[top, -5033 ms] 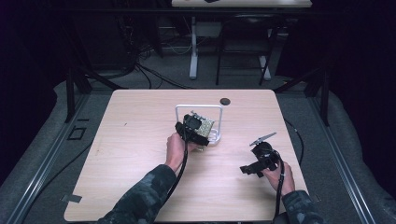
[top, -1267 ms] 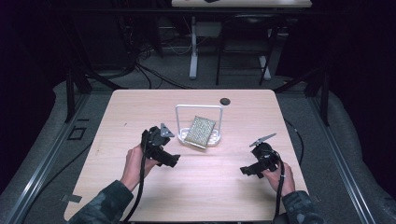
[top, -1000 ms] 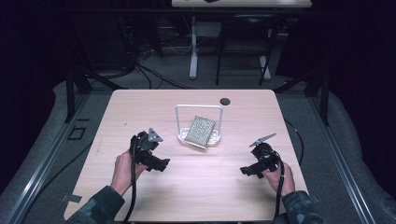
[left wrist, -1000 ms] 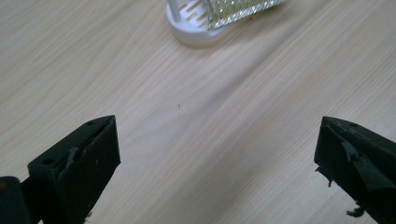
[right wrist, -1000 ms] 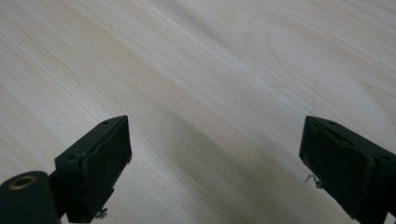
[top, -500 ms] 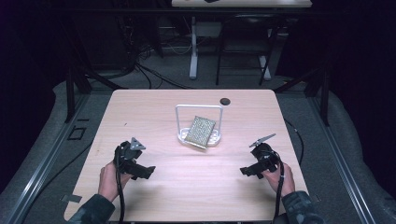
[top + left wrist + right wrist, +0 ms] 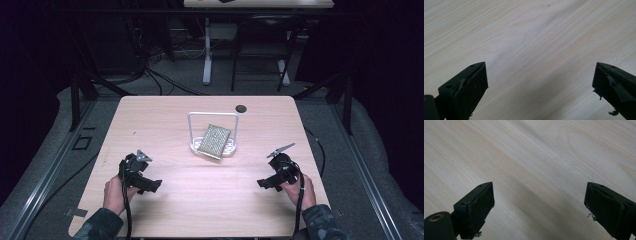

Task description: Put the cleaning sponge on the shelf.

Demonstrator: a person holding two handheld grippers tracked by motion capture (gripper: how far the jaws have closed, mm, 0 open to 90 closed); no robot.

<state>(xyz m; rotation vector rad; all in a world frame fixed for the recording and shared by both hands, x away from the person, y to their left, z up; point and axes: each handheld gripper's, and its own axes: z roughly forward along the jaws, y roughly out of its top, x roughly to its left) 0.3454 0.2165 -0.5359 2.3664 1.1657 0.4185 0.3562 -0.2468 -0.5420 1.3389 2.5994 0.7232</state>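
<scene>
The left gripper [image 7: 150, 184] sits low over the table [image 7: 165, 115], near the front left corner. A hand [image 7: 116, 194] holds it from behind. Its jaws are spread wide w/ nothing between them. In the left gripper view you see the 2 black jaws far apart, one at each bottom corner, w/ just bare light wood between.

The right gripper [image 7: 263, 183] sits near the front right part of the table. A hand [image 7: 300, 186] holds it too. Its jaws are also spread wide & hold nothing. In the right gripper view the 2 black jaws stand far apart over bare wood. A grey plate [image 7: 280, 149] sticks up on top of this gripper. A black cable [image 7: 301, 200] runs back from it along the arm.

The sponge [image 7: 214, 141] is in the middle of the table, well apart from both grippers. It looks yellowish & speckled. It lies tilted in a small white rack [image 7: 212, 116], w/ its lower edge by the front rim of the rack base. The rack has a thin white wire frame that stands up behind the sponge.

A small dark round thing [image 7: 241, 108] lies on the table behind the rack, near the far edge. Can't tell what it is.

Both sleeves [image 7: 100, 226] come in from the bottom edge.
</scene>
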